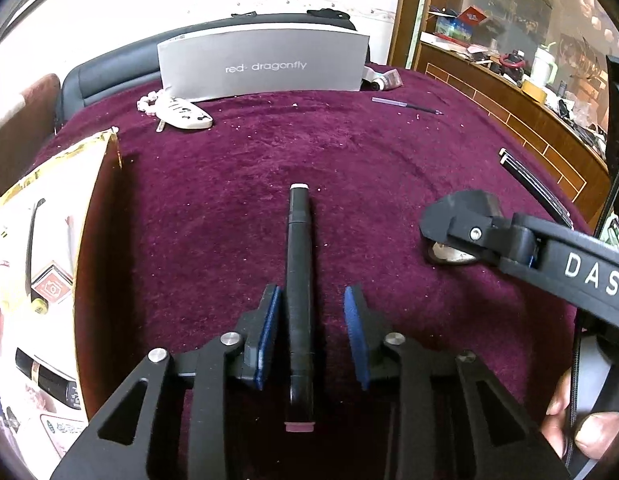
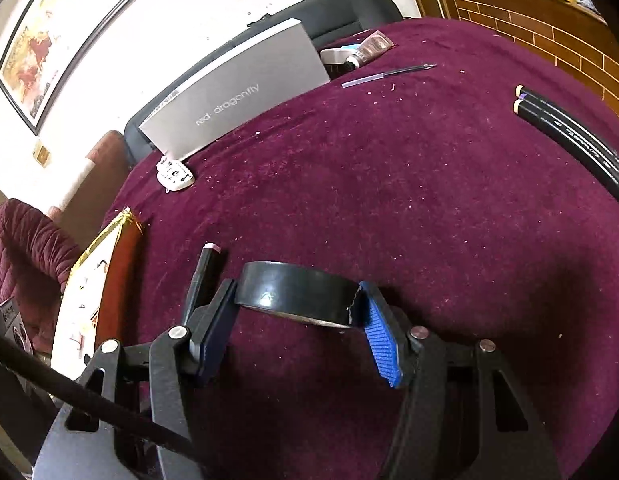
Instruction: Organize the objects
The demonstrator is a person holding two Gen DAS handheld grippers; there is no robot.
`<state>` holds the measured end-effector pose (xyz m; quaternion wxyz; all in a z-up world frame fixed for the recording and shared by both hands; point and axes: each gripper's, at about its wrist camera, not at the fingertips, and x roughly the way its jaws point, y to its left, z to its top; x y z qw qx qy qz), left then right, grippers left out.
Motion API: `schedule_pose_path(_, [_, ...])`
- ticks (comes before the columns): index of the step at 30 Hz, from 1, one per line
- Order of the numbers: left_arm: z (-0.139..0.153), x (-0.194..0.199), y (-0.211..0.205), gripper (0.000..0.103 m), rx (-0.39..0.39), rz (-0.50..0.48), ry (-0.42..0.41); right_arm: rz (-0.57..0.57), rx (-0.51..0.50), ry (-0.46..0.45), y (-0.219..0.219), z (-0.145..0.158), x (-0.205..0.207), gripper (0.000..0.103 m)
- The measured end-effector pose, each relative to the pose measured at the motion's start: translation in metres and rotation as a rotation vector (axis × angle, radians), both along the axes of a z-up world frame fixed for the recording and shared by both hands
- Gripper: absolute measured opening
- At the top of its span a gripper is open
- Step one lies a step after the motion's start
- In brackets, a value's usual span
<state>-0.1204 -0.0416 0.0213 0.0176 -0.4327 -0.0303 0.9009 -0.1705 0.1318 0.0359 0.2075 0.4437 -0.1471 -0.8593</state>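
1. On the table (image 1: 389,152), draped in a maroon cloth, your left gripper (image 1: 313,332) sits narrow around a black marker (image 1: 299,280). The marker lies flat between the pads; the left pad is at its side, the right pad stands clear, so it is not clamped.
2. Your right gripper (image 2: 297,320) is closed on a black tape roll (image 2: 295,294), both pads pressing its rim, just above the cloth.
3. Sorting looks partly done, as a judgement: a box (image 1: 49,240) at the left edge already holds pens and small items, and two more markers (image 2: 569,136) lie together at the far right.
4. Left to tidy, it seems: the marker, the tape, a thin pen (image 2: 389,74) near the back, a white remote (image 1: 187,114) and a tube (image 2: 371,48).
5. A grey card (image 1: 261,66) reading "red-dragonfly" stands upright at the back.
6. Your two grippers are near each other; the right arm crosses beside the marker, and the box wall rises just left of it.
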Motion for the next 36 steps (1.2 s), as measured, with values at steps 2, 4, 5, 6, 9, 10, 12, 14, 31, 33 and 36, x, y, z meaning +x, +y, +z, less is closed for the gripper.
schedule_pose_path(2, [0.000,0.000,-0.002,0.019,0.006,0.006,0.002,0.005,0.002,0.006,0.000,0.000,0.000,0.060])
schedule_pose_path(4, [0.001,0.001,-0.002,0.012,0.002,0.014,0.009,0.011,0.000,0.010,0.000,0.001,0.001,0.060])
schedule_pose_path(5, [0.002,0.001,-0.001,0.012,-0.001,0.011,0.017,0.016,0.003,0.012,0.000,0.000,0.001,0.060])
schedule_pose_path(6, [0.003,0.002,0.000,0.012,-0.009,0.010,0.024,0.018,0.003,0.014,-0.001,0.000,0.002,0.060])
schedule_pose_path(9, [0.007,0.004,0.004,0.011,-0.033,0.006,0.052,0.031,-0.013,0.025,-0.003,0.003,0.005,0.060])
schedule_pose_path(10, [0.008,0.005,0.005,0.011,-0.041,0.008,0.060,0.032,-0.011,0.033,-0.004,0.004,0.006,0.060])
schedule_pose_path(12, [0.009,0.006,0.006,0.011,-0.052,0.008,0.071,0.037,-0.006,0.056,-0.007,0.008,0.009,0.060])
schedule_pose_path(14, [0.011,0.007,0.005,0.011,-0.059,0.016,0.082,0.042,-0.001,0.074,-0.008,0.011,0.011,0.060])
schedule_pose_path(31, [0.031,0.020,0.011,0.011,-0.138,0.050,0.202,0.054,0.009,0.161,-0.011,0.027,0.017,0.060])
schedule_pose_path(33, [0.032,0.020,0.012,0.011,-0.146,0.048,0.208,0.058,0.014,0.175,-0.012,0.029,0.019,0.060])
schedule_pose_path(36, [0.034,0.022,0.013,0.011,-0.157,0.051,0.219,0.060,0.010,0.189,-0.012,0.031,0.020,0.060])
